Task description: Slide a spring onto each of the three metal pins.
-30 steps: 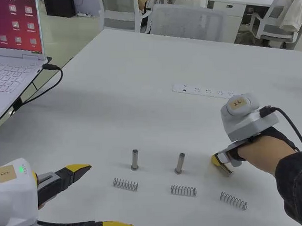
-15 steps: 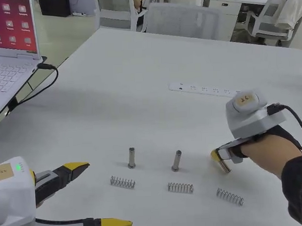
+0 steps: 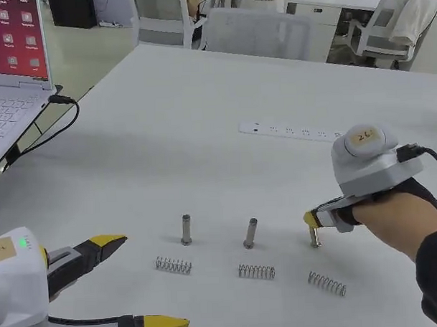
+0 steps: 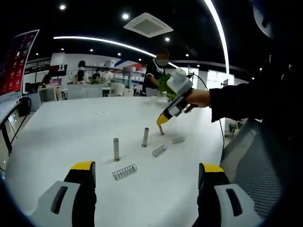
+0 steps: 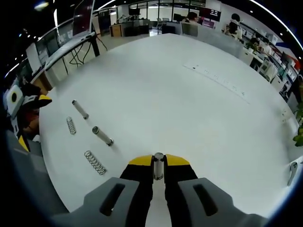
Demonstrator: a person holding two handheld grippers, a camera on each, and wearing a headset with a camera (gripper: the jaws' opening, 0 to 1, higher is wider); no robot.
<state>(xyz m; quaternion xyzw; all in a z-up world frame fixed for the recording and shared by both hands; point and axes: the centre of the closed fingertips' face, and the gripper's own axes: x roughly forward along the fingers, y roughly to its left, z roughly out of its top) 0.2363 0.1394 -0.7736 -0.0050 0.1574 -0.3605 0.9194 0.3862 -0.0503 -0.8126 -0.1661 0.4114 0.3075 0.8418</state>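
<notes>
The third pin (image 3: 315, 237), pinched upright in the closed fingers of the right gripper (image 3: 312, 220) just behind the rightmost spring (image 3: 326, 283), is best set squarely on the tabletop (image 3: 203, 121) before release, while the fingers of the left gripper (image 3: 140, 283) are spread wide, empty.

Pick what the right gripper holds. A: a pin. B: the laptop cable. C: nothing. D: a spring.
A: the right gripper is shut on a pin, whose top shows between the yellow tips in the right gripper view.
</notes>
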